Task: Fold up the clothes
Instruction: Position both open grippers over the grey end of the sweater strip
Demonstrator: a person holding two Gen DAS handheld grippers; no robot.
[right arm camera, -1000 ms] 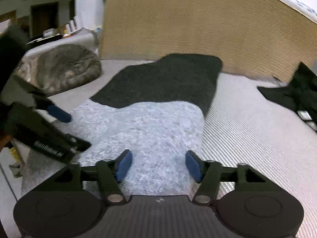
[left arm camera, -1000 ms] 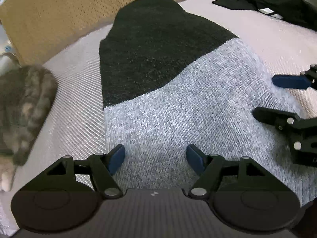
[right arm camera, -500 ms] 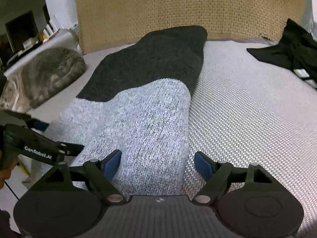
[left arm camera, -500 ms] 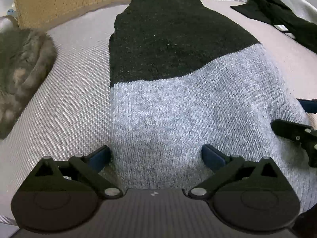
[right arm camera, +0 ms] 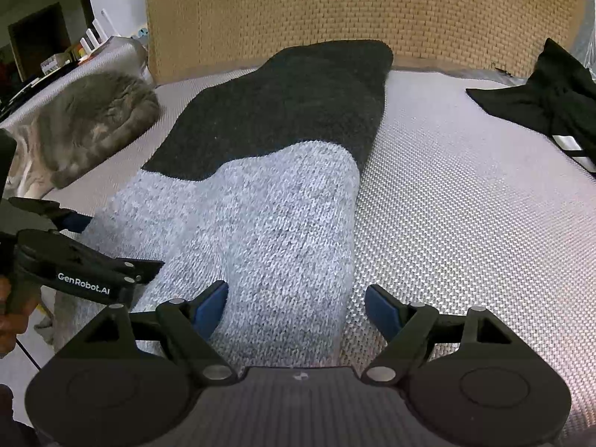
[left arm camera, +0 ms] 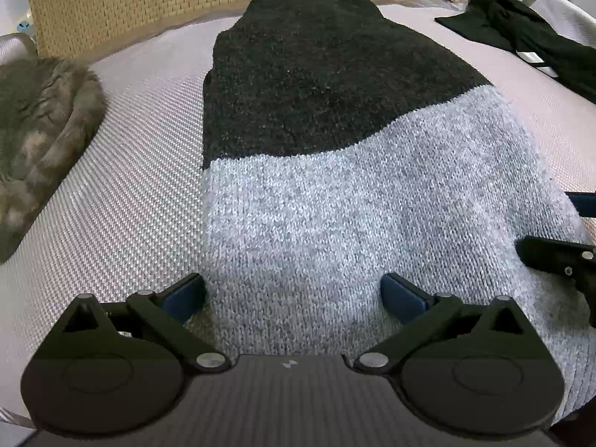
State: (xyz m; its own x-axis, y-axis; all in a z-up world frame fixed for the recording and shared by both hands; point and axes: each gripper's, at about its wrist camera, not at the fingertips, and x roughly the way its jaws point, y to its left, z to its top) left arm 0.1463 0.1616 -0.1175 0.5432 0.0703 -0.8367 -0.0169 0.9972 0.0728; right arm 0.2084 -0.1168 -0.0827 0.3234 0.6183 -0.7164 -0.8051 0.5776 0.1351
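So here's where things stand with the folding. The two-tone knit sweater (left arm camera: 335, 193) is lying flat on the bed (left arm camera: 123, 171), charcoal half toward the woven headboard (left arm camera: 130, 3), light grey half toward the camera. It looks narrowed into a long strip, so I'd guess the sides or sleeves are already tucked in, though I can't actually see them. What's left, as far as I can tell: bringing the near end up over the dark end at least once, then dealing with the next garment.

Going left to right in the left wrist view: 1 grey tabby cat (left arm camera: 41, 141) curled up on the bed, well apart from the sweater. Then the sweater, 1 of it. Then 1 black garment (left arm camera: 521, 33) with white stripes, crumpled at the far right, not folded yet.

Grippers, 2. The left gripper (left arm camera: 294, 294) has its fingers spread wide, straddling the sweater's near left edge, nothing pinched. The right gripper (right arm camera: 296, 301) is also spread, its fingers either side of the sweater's near right edge, pads not pressing the knit. Both seem lined up to grab the near corners, but no grab yet.

So count: 2 garments, 1 partly folded, 1 untouched, plus 1 cat supervising.
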